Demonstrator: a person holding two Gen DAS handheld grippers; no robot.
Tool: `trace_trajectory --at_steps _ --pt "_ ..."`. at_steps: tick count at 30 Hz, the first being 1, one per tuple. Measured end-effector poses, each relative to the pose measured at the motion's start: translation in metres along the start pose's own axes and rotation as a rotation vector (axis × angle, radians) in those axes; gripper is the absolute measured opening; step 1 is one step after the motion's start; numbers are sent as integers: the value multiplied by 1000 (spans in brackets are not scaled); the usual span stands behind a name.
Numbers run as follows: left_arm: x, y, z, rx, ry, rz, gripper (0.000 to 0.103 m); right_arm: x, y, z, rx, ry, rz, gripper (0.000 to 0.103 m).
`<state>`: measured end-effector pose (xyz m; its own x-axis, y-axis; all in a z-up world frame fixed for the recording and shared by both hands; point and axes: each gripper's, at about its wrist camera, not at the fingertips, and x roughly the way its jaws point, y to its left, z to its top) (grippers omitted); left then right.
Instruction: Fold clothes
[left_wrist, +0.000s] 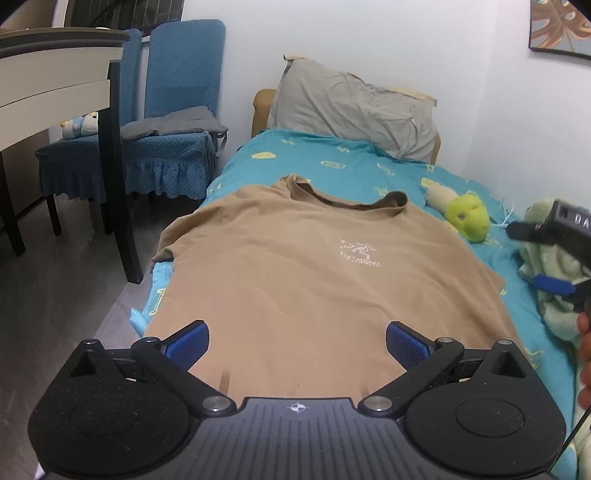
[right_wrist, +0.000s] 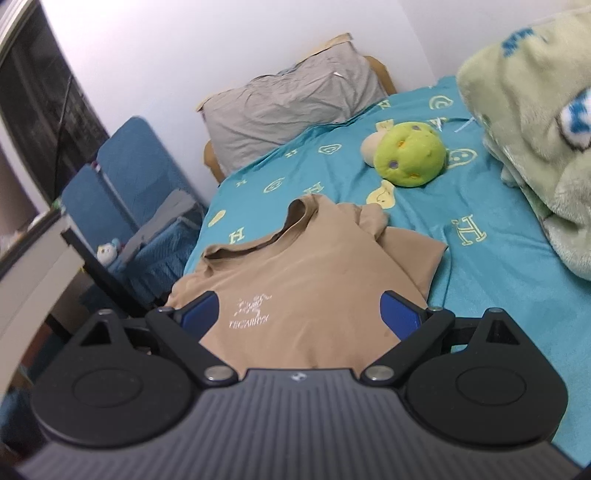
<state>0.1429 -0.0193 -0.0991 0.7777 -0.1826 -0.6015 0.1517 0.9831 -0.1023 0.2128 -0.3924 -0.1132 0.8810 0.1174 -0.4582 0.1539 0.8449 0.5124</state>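
A tan T-shirt (left_wrist: 314, 273) lies flat, print up, on the bed (left_wrist: 354, 166), its length running along the bed with the collar toward the grey pillow (left_wrist: 351, 107). A green plush toy (left_wrist: 467, 218) sits just beside its shoulder, and a pale fleece blanket (right_wrist: 535, 122) is bunched along the far edge. Two blue chairs (left_wrist: 173, 110) stand beside the bed. The shirt's hem is hidden behind the left gripper (left_wrist: 297, 343), whose jaws are wide and empty; the right gripper (right_wrist: 299, 314) is wide too, over the chest print.

Matt tan cloth T-shirt (left_wrist: 314, 273), fuzzy green plush toy (right_wrist: 408, 155), crumpled grey pillow (left_wrist: 351, 107)
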Motion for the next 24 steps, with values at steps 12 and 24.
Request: trace_trajectory --at_steps 12,24 --pt "13 13 2 -105 17 10 103 75 -146 48 371 124 -11 67" --pt "49 15 7 -194 55 -36 103 74 -155 52 460 17 -29 13"
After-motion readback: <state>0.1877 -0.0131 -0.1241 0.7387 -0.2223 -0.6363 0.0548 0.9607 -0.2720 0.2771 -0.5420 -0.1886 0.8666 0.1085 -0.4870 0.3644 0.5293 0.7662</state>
